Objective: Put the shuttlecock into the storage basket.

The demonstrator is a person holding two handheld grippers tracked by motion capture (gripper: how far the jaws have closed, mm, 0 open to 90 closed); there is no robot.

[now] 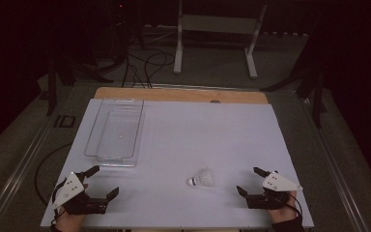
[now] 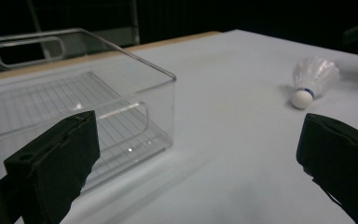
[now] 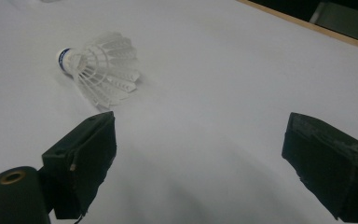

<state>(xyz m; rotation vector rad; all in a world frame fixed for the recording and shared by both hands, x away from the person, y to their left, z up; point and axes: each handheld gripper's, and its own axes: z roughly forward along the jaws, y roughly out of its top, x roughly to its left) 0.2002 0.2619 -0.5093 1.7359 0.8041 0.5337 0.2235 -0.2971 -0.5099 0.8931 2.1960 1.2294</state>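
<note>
My right gripper rests near the worktop's front edge at about 4 o'clock, its jaws spread wide and holding nothing, and the white shuttlecock lies on its side just beyond them toward 9 o'clock, cork tip pointing away from me. My left gripper sits at about 8 o'clock, jaws likewise released and empty. A clear plastic bin stands near it toward 12 o'clock, well apart from the shuttlecock.
</note>
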